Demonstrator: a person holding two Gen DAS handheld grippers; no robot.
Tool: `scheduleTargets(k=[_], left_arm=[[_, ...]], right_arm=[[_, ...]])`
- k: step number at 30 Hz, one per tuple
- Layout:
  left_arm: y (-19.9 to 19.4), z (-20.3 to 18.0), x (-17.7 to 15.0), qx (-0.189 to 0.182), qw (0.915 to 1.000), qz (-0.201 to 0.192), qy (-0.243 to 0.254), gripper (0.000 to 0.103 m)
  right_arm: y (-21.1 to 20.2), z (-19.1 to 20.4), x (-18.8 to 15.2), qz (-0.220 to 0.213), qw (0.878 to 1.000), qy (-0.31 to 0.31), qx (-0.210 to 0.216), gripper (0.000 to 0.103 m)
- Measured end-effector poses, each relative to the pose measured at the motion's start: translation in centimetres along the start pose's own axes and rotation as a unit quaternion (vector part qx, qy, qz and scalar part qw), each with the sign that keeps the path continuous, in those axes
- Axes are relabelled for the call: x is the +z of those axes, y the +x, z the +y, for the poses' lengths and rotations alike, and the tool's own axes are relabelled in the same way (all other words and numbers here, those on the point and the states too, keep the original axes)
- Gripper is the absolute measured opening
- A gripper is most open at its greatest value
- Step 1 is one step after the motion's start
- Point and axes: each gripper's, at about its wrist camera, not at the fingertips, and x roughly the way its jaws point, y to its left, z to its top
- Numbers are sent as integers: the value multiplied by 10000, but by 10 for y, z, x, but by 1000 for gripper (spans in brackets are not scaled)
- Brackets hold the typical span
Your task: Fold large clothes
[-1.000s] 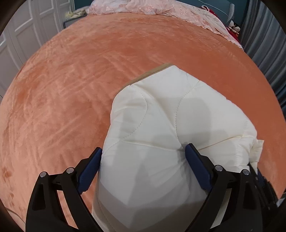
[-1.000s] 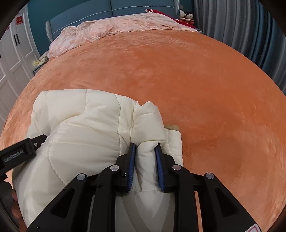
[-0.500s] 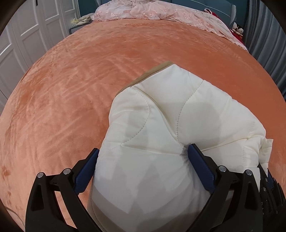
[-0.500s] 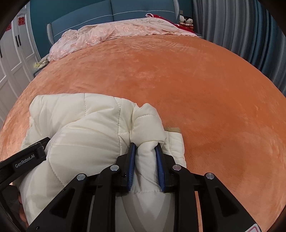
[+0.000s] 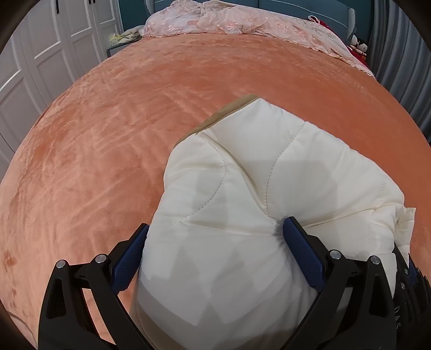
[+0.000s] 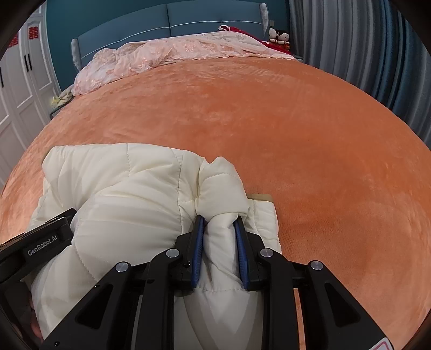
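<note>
Nearest the lens, at 6 o'clock in the right wrist view, right hand-held gripper (image 6: 220,237) clenched on a narrow pinched ridge of the cream quilted jacket (image 6: 129,193), blue pads pressed close on both sides. In the left wrist view, left hand-held gripper (image 5: 215,239) spread wide around a fat padded bulge, fabric touching both fingers (image 5: 303,255); likely a loose grasp, though how firm cannot be told. Jacket bundled and partly lifted over the bed (image 5: 107,140), filling 5 to 7 o'clock. Probably light, soft and springy: puffy fill, smooth and likely slippery shell, stitched seams. Best taken at seams or hem edges, where padding thins; thick bulges likely to slide out. A tan lining edge (image 5: 231,106) peeking at 12 o'clock. Beyond, plush orange bed cover; farther, a crumpled pink lace coverlet (image 6: 172,53) and a blue padded headboard (image 6: 150,21).
</note>
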Motion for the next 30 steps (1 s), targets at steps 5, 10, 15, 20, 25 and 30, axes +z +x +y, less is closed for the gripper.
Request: scheduleTargets(k=[5,10,15,20,25,30], left_arm=[[1,-1,0,52,10000,-18,27,96],[0,-2,0,57,10000,-6,27,96],[-21,19,1,-414,9985,328,-145,96],[-76,56,-25,-1051,9917,742,-84,95],[-118,72,-74,-1135,9903,743,302,95],[-114,77,-110,-1176,9871,1063,221,94]], right_arm=[[1,2,-1,-44,10000,-3,-25,24],[-1,0,-1,-75,9999,51,50,24],[-24,-20,5,250,9970,404,615,27],[-105,-45,-23,236,9903,750,1142,44],[-149,-54,-80,459,9874,759,1314,54],[-136,-53,-102,799,9839,916,1312,32]])
